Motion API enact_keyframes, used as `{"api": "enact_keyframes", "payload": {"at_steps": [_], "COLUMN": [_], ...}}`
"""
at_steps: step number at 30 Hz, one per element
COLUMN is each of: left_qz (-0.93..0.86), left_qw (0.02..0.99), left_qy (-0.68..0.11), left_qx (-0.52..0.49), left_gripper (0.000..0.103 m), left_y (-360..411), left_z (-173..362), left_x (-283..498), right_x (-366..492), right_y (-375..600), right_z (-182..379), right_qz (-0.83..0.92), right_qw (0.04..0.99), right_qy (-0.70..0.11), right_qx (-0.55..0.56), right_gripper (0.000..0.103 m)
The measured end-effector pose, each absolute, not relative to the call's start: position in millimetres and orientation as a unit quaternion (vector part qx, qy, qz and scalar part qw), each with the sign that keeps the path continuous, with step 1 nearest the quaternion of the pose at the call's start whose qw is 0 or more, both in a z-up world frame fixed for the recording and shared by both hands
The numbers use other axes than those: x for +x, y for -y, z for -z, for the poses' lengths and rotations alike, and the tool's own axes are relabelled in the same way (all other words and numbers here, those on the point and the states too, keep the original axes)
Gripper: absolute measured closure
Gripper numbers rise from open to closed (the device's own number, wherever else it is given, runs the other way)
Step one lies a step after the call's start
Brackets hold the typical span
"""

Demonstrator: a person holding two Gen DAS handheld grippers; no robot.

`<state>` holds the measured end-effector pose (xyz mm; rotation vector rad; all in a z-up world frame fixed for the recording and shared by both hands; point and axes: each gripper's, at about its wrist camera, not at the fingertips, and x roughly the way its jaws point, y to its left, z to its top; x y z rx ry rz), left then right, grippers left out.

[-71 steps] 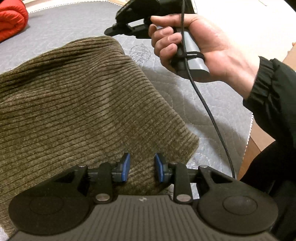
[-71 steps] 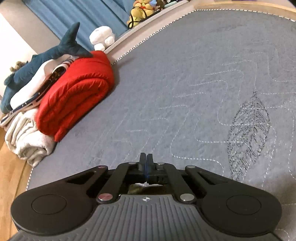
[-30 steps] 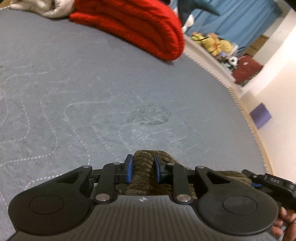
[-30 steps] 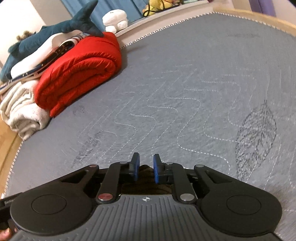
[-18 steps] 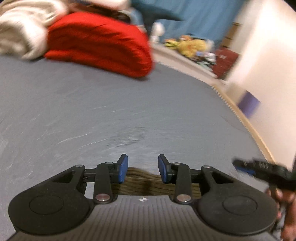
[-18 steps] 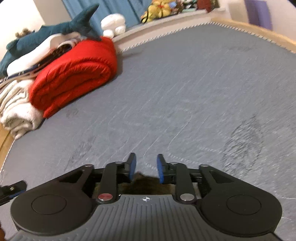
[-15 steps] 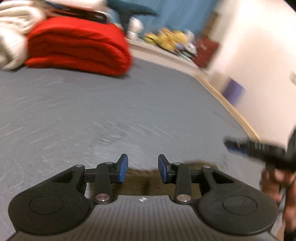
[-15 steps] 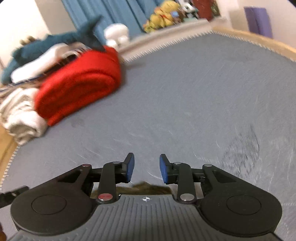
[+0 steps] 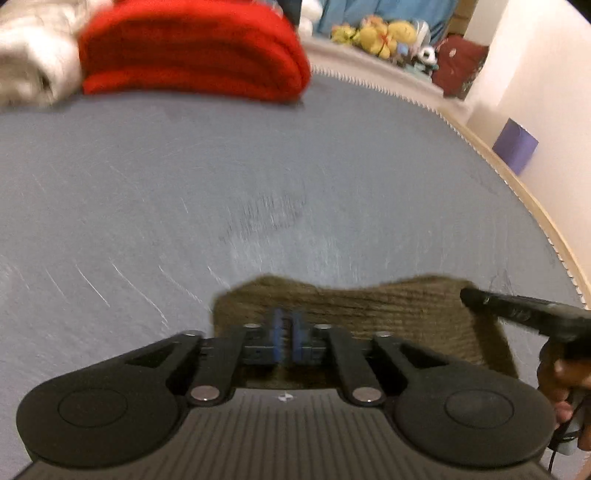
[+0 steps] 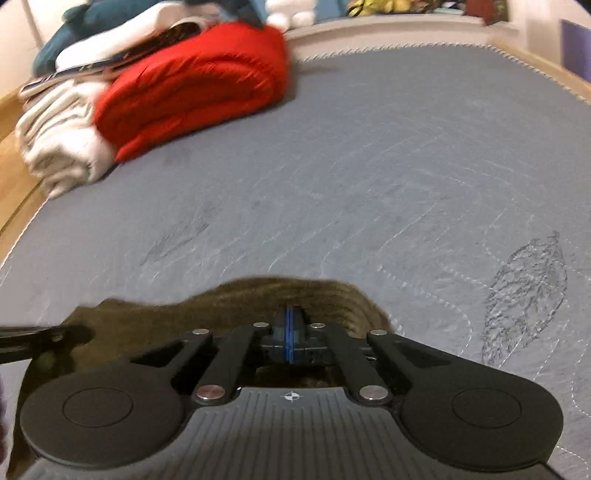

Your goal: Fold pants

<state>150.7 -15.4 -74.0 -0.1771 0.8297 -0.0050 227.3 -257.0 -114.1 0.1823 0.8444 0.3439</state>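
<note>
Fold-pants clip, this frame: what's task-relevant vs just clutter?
Job:
- pants, brown corduroy, on the bed
- left gripper, closing, nothing visibly between its fingers
- right gripper, shut

Clutter:
- red blanket
- white bedding
- plush toys
- purple box

In the right wrist view the pants (image 10: 229, 306) lie on the mattress (image 10: 369, 184) at lower centre, the folded blanket (image 10: 192, 88) on it at upper left, a towel pile (image 10: 59, 147) left of that.

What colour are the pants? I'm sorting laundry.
Olive-brown ribbed corduroy pants, clearest in the left wrist view.
</note>
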Motion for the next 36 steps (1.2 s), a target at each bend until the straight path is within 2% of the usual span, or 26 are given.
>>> {"api": "enact_keyframes", "payload": {"at_steps": [3, 7, 11, 13, 14, 15, 19, 20, 21, 23, 25, 26, 28, 30, 32, 34, 35, 36], "left_qz": [0.037, 0.059, 0.043, 0.024, 0.028, 0.042, 0.097, 0.099, 0.099, 0.092, 0.078, 0.067, 0.046, 0.032, 0.013, -0.025, -0.044, -0.057], "left_qw": [0.914, 0.883, 0.885, 0.894, 0.897, 0.896, 0.867, 0.854, 0.847, 0.849, 0.845, 0.841, 0.845, 0.862, 0.884, 0.901, 0.908, 0.914], "left_qy": [-0.399, -0.466, -0.463, -0.447, -0.439, -0.439, -0.485, -0.502, -0.507, -0.503, -0.515, -0.521, -0.516, -0.498, -0.466, -0.433, -0.416, -0.401], "left_qx": [-0.065, 0.011, -0.008, 0.032, 0.044, 0.044, 0.065, 0.096, 0.122, 0.137, 0.126, 0.130, 0.131, 0.088, 0.032, 0.013, 0.004, -0.008], "left_gripper": [0.081, 0.084, 0.085, 0.083, 0.083, 0.083, 0.080, 0.078, 0.075, 0.074, 0.072, 0.069, 0.062, 0.029, 0.016, 0.016, 0.016, 0.016], "left_y": [20, 22, 9, 16, 17, 18, 24, 28, 30, 33, 37, 40, 42, 36, 33, 32, 33, 33], "left_z": [56, 83, 79, 60, 55, 50, 64, 78, 90, 95, 90, 86, 77, 61, 41, 23, 15, 9], "left_x": [134, 120, 103, 90, 82, 75, 59, 54, 49, 39, 33, 30, 21, 9, -8, -29, -40, -46], "right_x": [219, 213, 205, 195, 186, 176, 137, 125, 115, 98, 79, 69, 67, 68, 59, 48, 39, 29], "right_y": [239, 234, 236, 234, 233, 236, 233, 232, 229, 222, 211, 210, 213, 217, 218, 221, 226, 230], "right_z": [114, 111, 101, 88, 79, 71, 44, 41, 42, 57, 92, 105, 101, 85, 62, 39, 26, 14], "right_qz": [-0.151, -0.143, -0.139, -0.119, -0.110, -0.113, -0.206, -0.239, -0.269, -0.315, -0.321, -0.312, -0.290, -0.250, -0.210, -0.171, -0.148, -0.130], "right_qw": [0.909, 0.911, 0.907, 0.911, 0.917, 0.920, 0.904, 0.893, 0.878, 0.838, 0.795, 0.790, 0.796, 0.807, 0.837, 0.869, 0.886, 0.900], "right_qy": [-0.387, -0.388, -0.398, -0.395, -0.384, -0.374, -0.373, -0.381, -0.395, -0.440, -0.492, -0.494, -0.505, -0.516, -0.484, -0.450, -0.432, -0.413], "right_qx": [0.022, 0.005, 0.016, -0.002, -0.014, -0.016, -0.024, -0.030, -0.037, -0.069, -0.152, -0.187, -0.167, -0.145, -0.142, -0.117, -0.087, -0.055], "right_gripper": [0.103, 0.103, 0.103, 0.088, 0.067, 0.051, 0.048, 0.041, 0.028, 0.015, 0.014, 0.008, 0.008, 0.009, 0.008, 0.005, 0.000, 0.001]}}
